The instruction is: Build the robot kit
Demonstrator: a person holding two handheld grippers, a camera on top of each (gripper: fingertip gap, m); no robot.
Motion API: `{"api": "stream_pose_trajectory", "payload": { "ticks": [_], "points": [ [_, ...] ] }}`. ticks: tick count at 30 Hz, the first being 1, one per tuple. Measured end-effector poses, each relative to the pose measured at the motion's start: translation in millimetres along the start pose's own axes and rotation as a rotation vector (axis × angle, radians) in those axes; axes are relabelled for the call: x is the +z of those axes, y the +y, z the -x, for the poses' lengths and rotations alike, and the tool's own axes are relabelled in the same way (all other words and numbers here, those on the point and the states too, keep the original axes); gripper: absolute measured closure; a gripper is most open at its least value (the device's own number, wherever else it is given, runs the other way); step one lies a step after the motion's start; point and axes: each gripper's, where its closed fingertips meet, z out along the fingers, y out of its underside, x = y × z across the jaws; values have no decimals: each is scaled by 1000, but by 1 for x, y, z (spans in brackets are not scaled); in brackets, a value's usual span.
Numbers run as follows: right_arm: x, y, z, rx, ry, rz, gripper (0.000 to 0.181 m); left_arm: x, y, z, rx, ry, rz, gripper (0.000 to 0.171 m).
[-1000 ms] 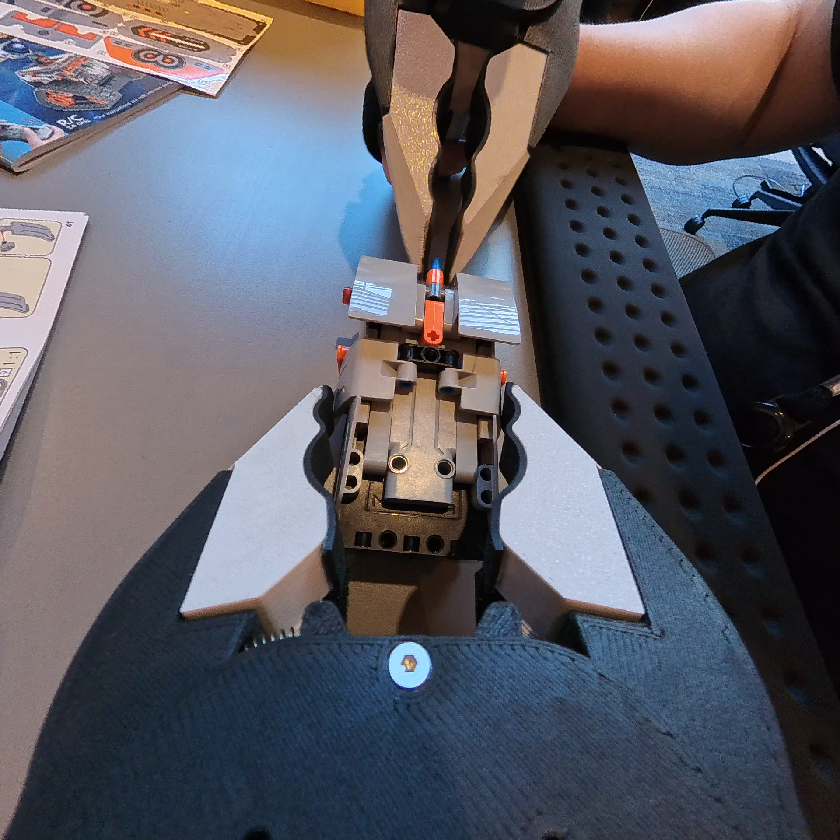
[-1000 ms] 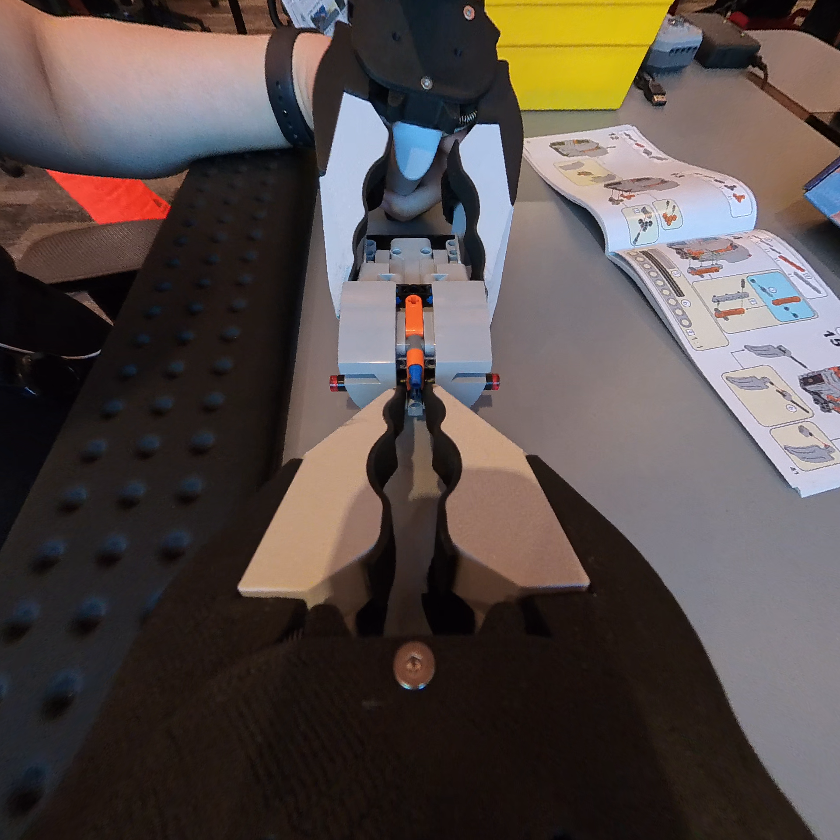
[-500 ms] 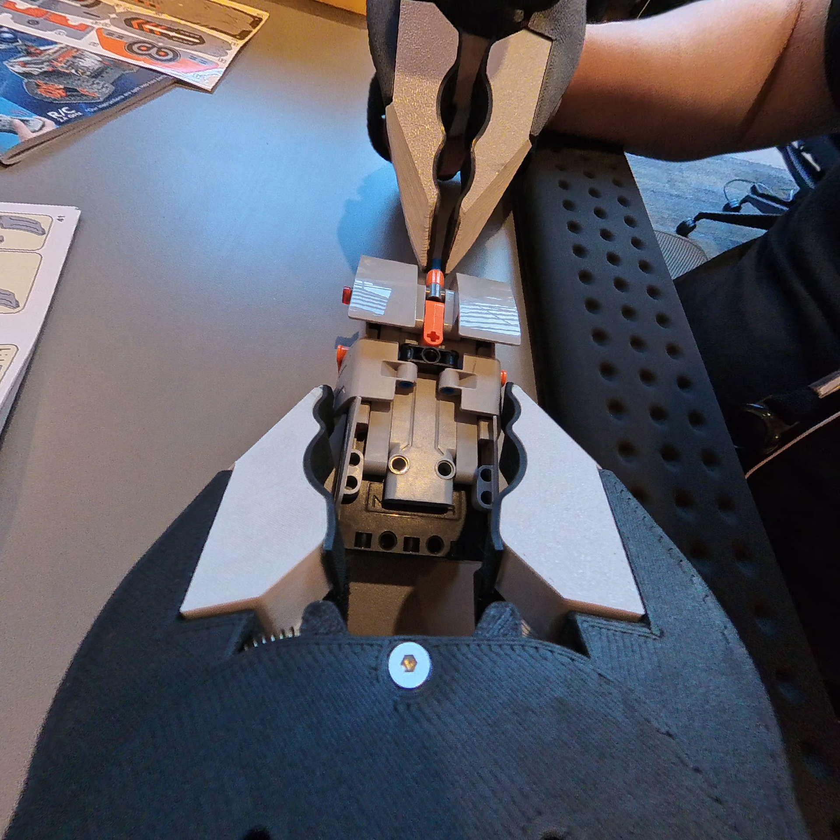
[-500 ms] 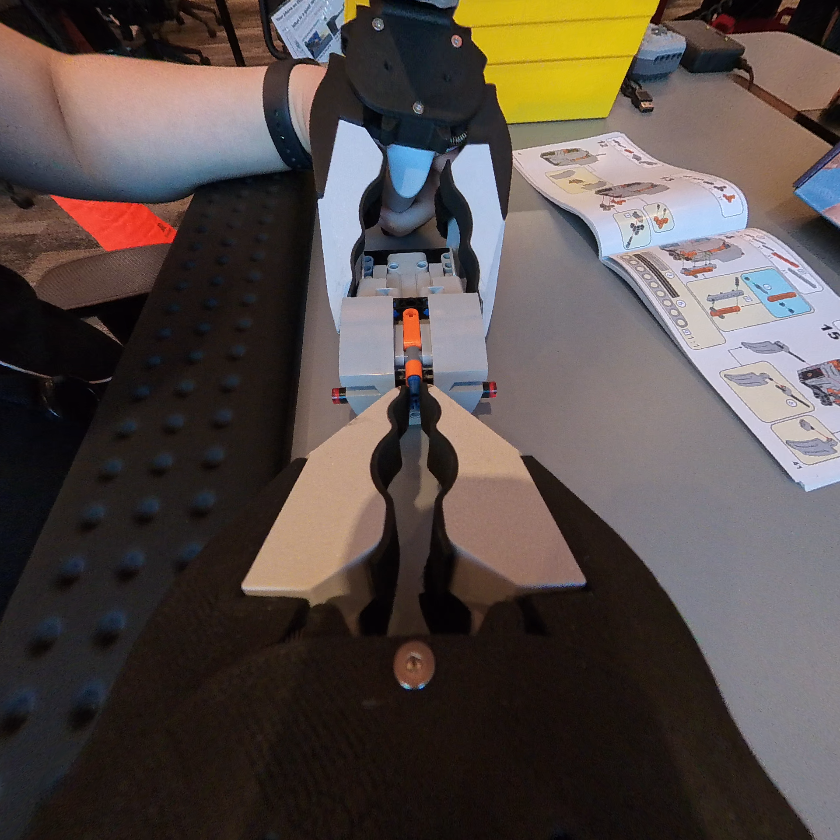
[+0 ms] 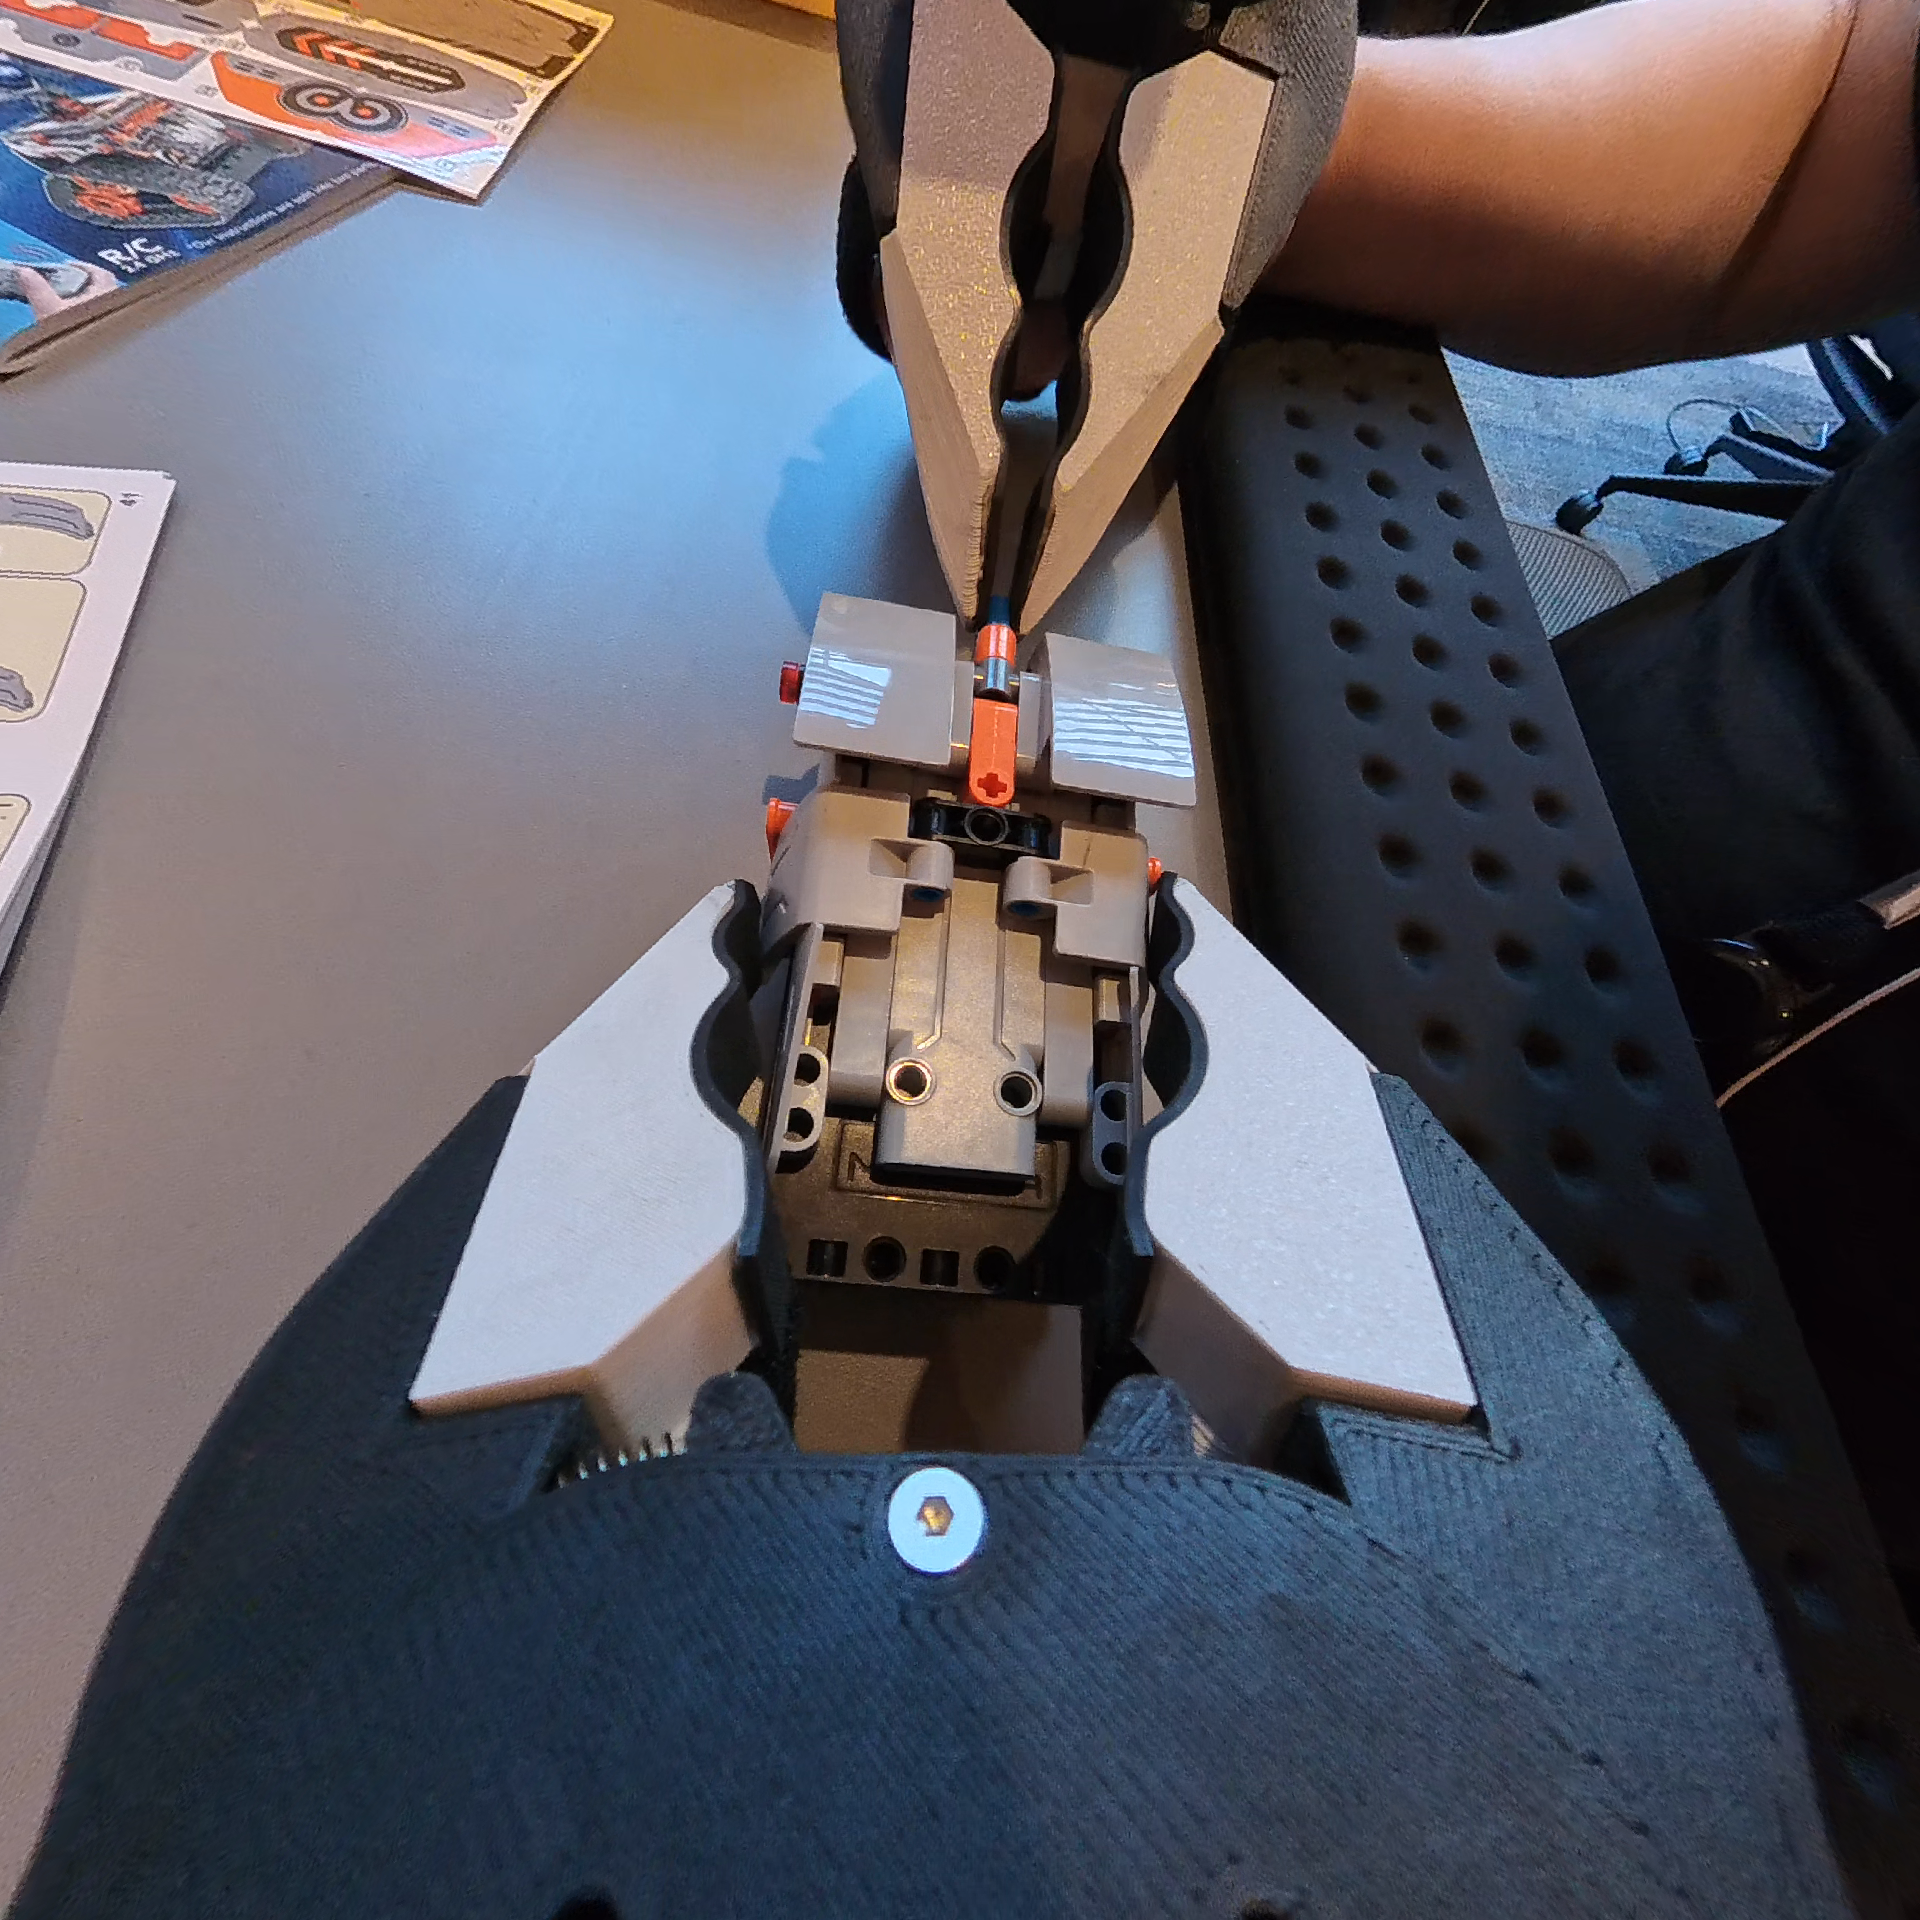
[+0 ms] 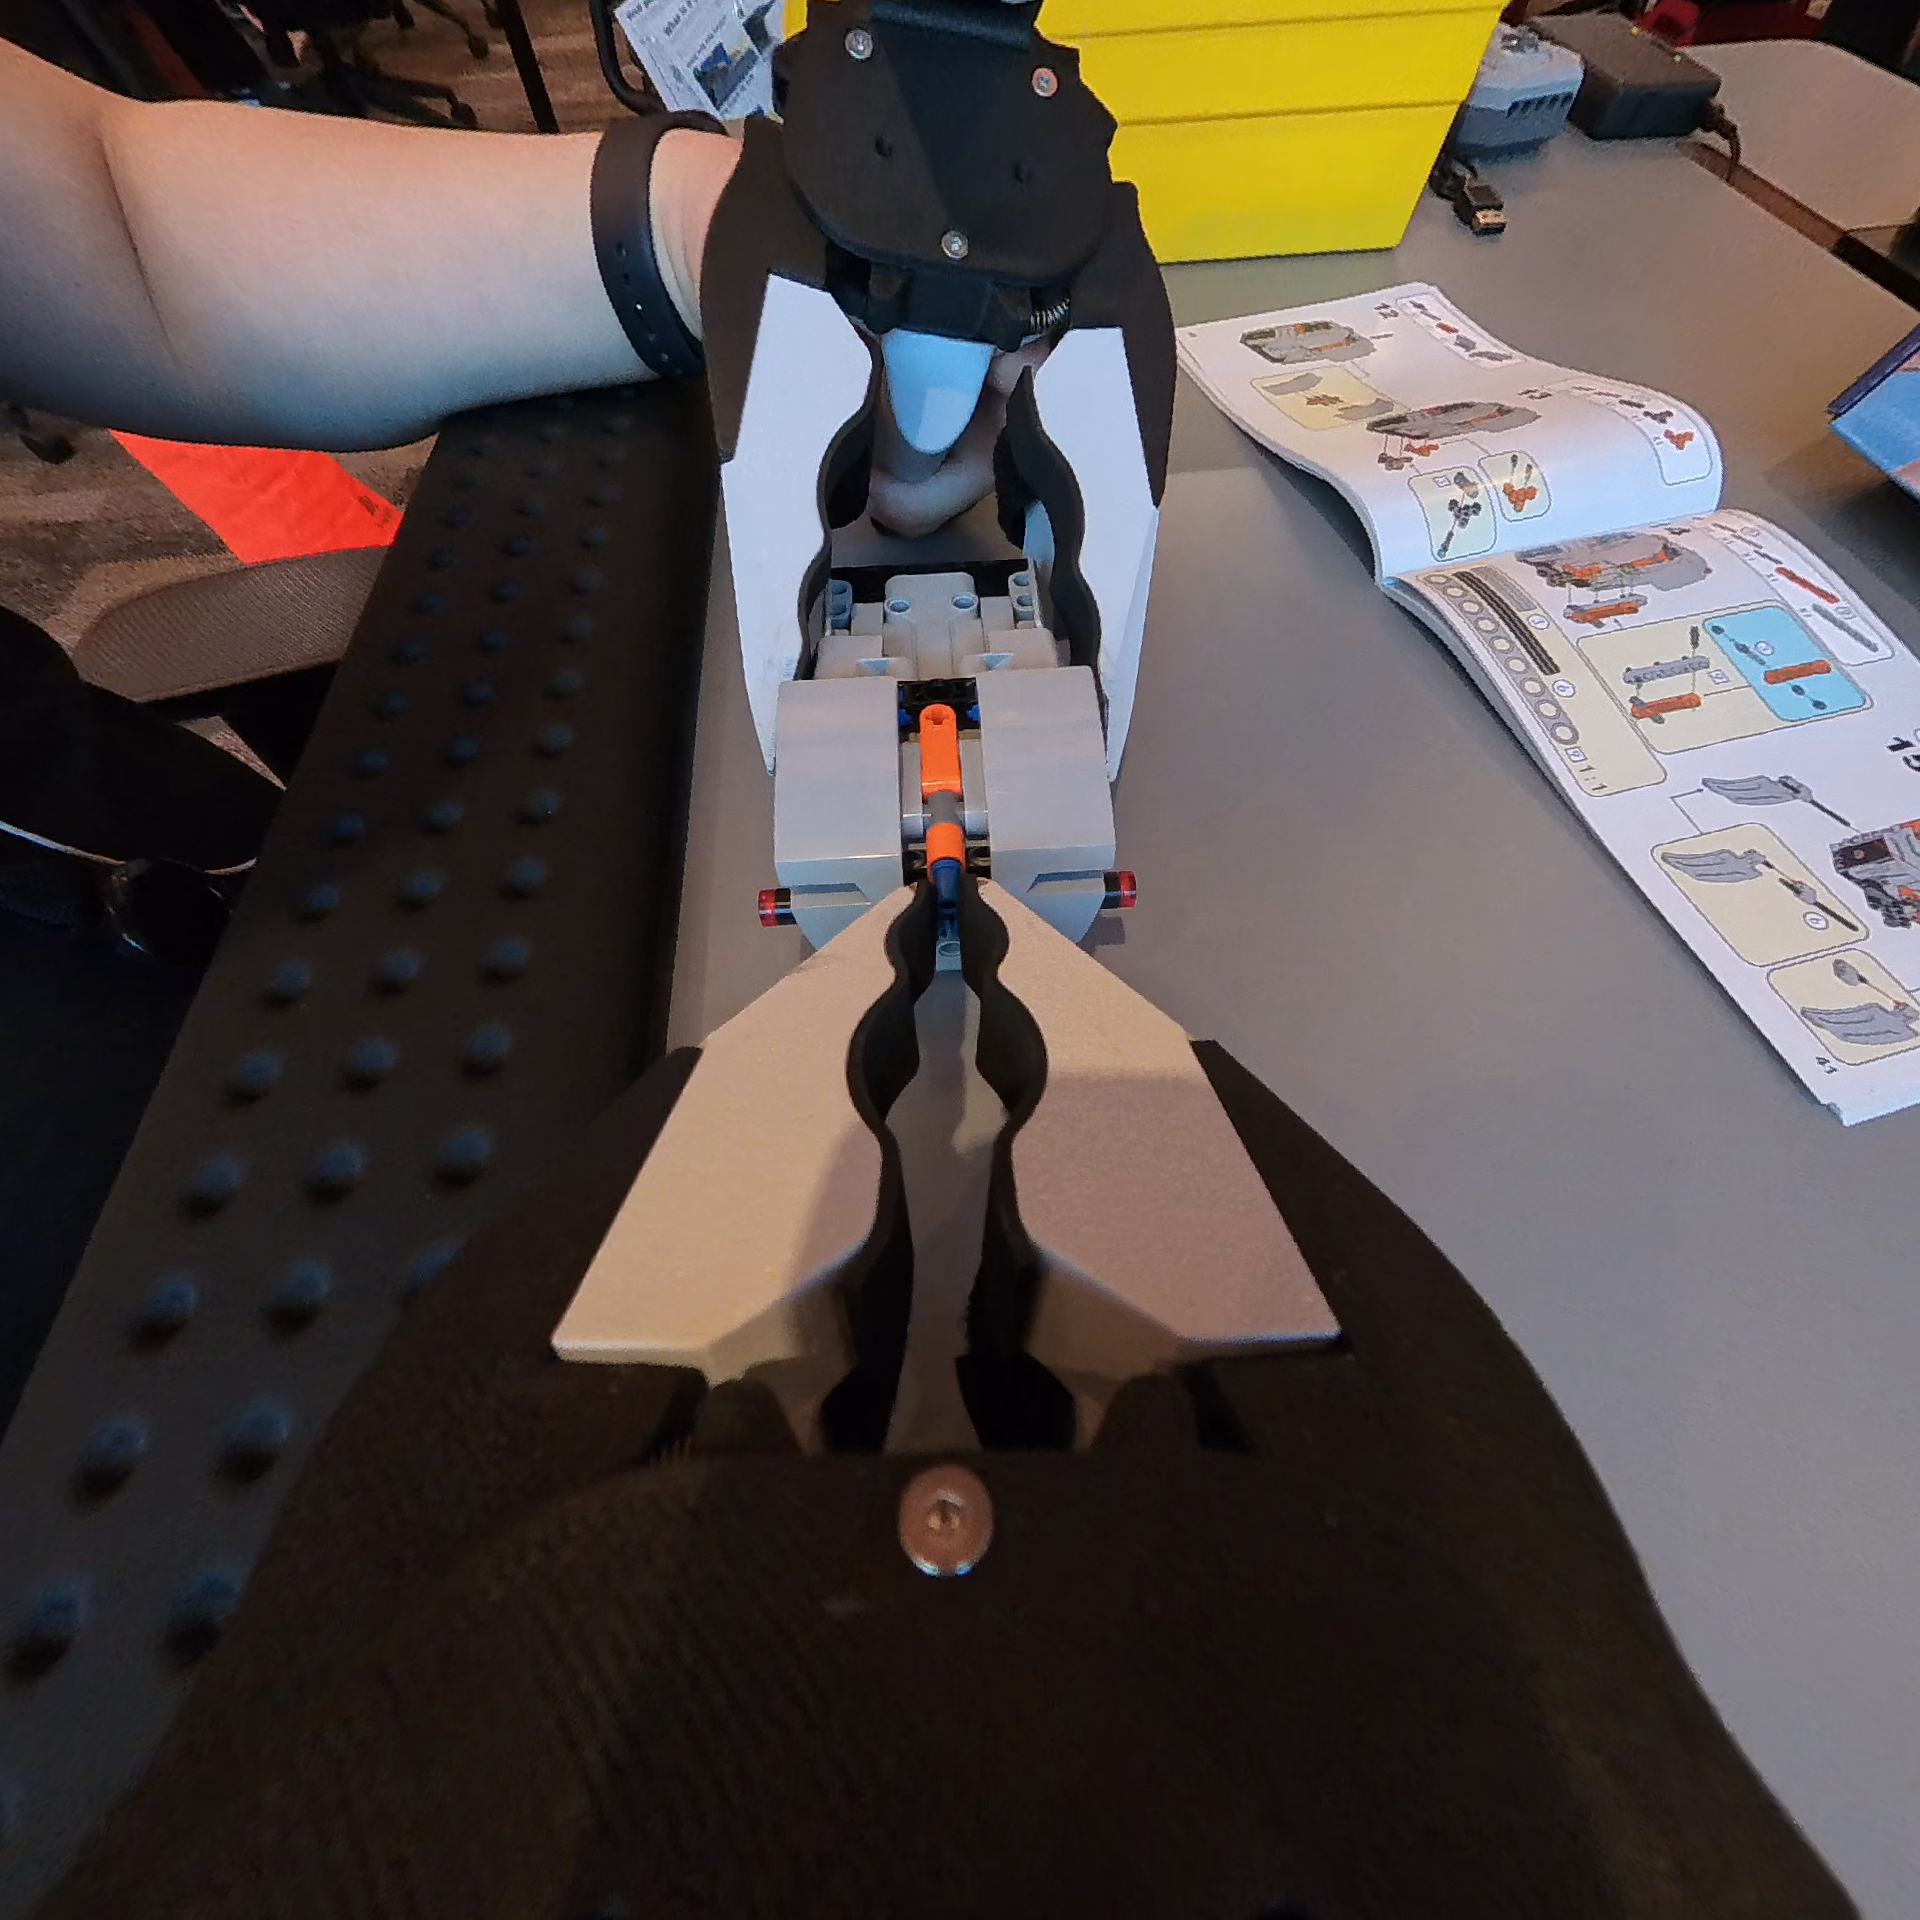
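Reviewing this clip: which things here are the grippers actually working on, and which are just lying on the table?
In use:
- left gripper, shut on the grey brick model
- right gripper, shut on the blue pin at the model's front, in line with the orange connector

Lying about:
- open instruction booklet
- yellow bin
- sticker sheet
- black studded mat

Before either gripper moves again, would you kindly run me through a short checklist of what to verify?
1. Left gripper clamps the grey brick model on both sides: ok.
2. Right gripper is shut on the blue pin at the model's end: ok.
3. Pin lines up with the orange axle piece: ok.
4. Pin fully seated: cannot tell.
5. Model rests on the grey table: cannot tell.
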Motion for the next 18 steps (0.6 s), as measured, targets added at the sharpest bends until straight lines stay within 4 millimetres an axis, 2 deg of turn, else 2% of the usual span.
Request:
{"api": "stream_pose_trajectory", "payload": {
  "ticks": [11, 14, 17, 18],
  "points": [
    [2, 0, -3, -42, 32, 0, 178, 1, 0, 1, -19, 0, 2, 97],
    [1, 11, -6, -28, 24, 48, 161, 1, 0, 1, -21, -2, 2, 97],
    [1, 11, -2, -33, -8, 35, 177, 1, 0, 1, -27, 4, 1, 97],
    [2, 11, -4, -31, 0, 38, 177, 1, 0, 1, -29, 5, 1, 97]
  ]
}}
